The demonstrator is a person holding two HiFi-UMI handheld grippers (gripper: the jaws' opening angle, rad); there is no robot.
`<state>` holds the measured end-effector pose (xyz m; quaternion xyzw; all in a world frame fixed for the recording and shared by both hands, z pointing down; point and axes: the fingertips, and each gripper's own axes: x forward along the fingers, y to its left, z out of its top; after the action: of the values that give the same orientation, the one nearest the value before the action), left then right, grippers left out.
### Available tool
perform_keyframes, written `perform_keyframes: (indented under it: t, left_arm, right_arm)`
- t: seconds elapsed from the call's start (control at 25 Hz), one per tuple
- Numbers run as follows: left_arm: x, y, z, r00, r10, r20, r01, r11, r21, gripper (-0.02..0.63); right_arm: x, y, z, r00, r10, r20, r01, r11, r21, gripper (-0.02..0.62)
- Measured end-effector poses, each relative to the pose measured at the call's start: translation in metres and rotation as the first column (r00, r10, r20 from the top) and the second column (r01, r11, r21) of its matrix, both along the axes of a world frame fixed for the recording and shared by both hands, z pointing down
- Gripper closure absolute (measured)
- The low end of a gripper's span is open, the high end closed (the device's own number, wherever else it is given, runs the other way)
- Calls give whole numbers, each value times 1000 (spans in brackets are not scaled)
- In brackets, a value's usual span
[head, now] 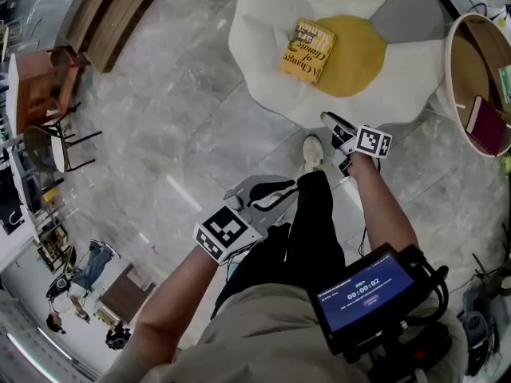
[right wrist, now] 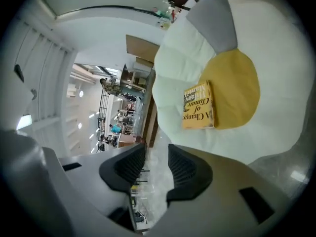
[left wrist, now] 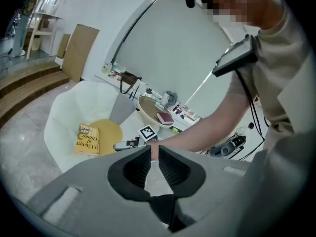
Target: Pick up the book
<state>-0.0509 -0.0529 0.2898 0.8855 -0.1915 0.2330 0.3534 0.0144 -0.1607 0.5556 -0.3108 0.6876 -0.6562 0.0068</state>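
Note:
A yellow book [head: 306,50] lies flat on a white egg-shaped cushion [head: 263,62], half over its yellow centre. In the head view my right gripper [head: 334,124] hangs above the floor just short of the cushion's near edge, pointing toward the book. In the right gripper view the book [right wrist: 198,112] lies ahead of my right gripper [right wrist: 157,152], which is open with nothing between its fingers. My left gripper [head: 275,191] is lower, near the person's leg. In the left gripper view my left gripper [left wrist: 153,152] shows a narrow gap and holds nothing; the book [left wrist: 88,139] lies far ahead at left.
A round wooden table [head: 465,34] at right holds a maroon book [head: 485,124]. Wooden steps [head: 112,14] run along the upper left, and a chair [head: 48,86] stands at far left. The person's shoe [head: 312,152] is on the grey marble floor beside the cushion.

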Motion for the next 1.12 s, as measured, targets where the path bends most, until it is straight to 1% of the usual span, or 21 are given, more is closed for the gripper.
perform_keyframes:
  t: [0.16,0.28,0.44,0.56,0.68,0.84,1.0,1.12]
  left_arm:
    - [17,-29,34,999,5,-41,-6,1000,-10,563]
    - [27,-43,64,998,4,-61,-6,1000,-23,563]
    - [27,-59,104,997,-5,-79,2,999,-39,563]
    - [26,-63,132,995,-28,-95,21,997,-71,563]
    - [25,-61,152,994,-28,-102,20,997,-79,563]
    - [17,-61,172,990,-77,-118,64,991,-114,563]
    - [12,-57,172,983,-123,-136,101,982,-158,563]
    - [15,-50,175,983,-123,-139,100,982,-162,563]
  right_arm:
    - [5,-36,63,998,51,44,-49,998,-35,437]
    - [8,-54,113,992,101,81,-95,992,-80,426]
    - [3,-69,175,983,149,106,-133,980,-145,402]
    - [-5,-78,211,975,172,143,-145,973,-182,385]
    - [-13,-86,238,962,194,193,-154,967,-205,350]
    - [-21,-94,265,943,224,246,-168,959,-228,341]
    - [-24,-101,260,926,243,290,-179,957,-230,342]
    - [-30,-109,255,911,235,338,-163,960,-228,342]
